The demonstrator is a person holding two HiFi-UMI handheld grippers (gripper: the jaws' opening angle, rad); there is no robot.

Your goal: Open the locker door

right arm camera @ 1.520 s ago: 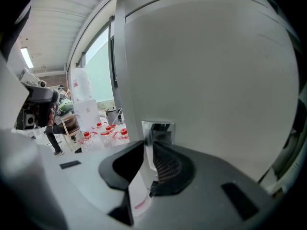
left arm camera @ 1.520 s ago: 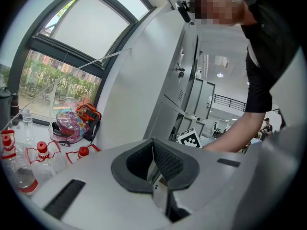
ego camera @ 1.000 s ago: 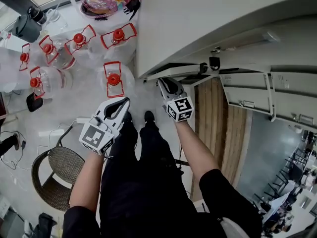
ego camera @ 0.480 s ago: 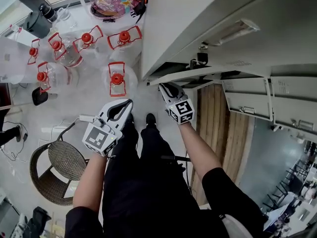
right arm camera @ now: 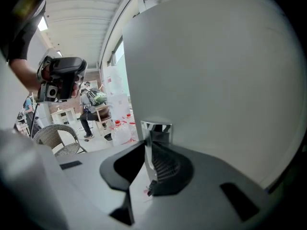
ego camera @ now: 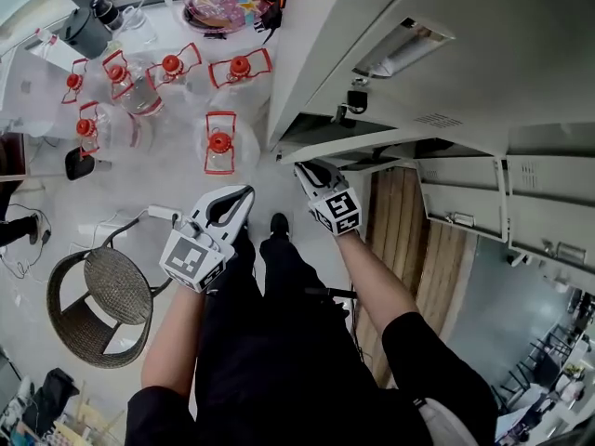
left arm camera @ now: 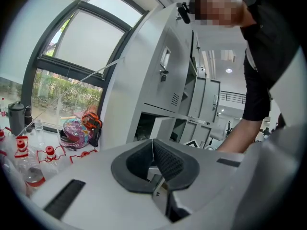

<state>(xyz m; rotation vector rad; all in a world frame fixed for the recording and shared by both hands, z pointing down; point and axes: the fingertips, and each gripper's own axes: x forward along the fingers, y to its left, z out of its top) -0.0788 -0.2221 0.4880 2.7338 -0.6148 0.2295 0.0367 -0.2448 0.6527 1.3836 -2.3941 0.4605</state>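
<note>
**A:** The grey locker bank (ego camera: 446,35) fills the upper right. Its locker door (right arm camera: 216,71) looks ajar, a tall panel with its long axis vertical.

**B:** And the right gripper (ego camera: 318,175) is right at that door's edge, jaws clamped on the chrome pull (right arm camera: 156,131). The panel lies just to the gripper's right.

**A:** So the right hand is the nearer one. The left gripper (ego camera: 226,210) hangs farther out from the lockers, jaws pressed together on nothing.

**B:** A pull away from the lockers looks like the next move.

Bottles (ego camera: 220,147) stand left of the locker door (right arm camera: 216,80), its handle (right arm camera: 157,130) in the right hand-held gripper (right arm camera: 152,152).
</note>
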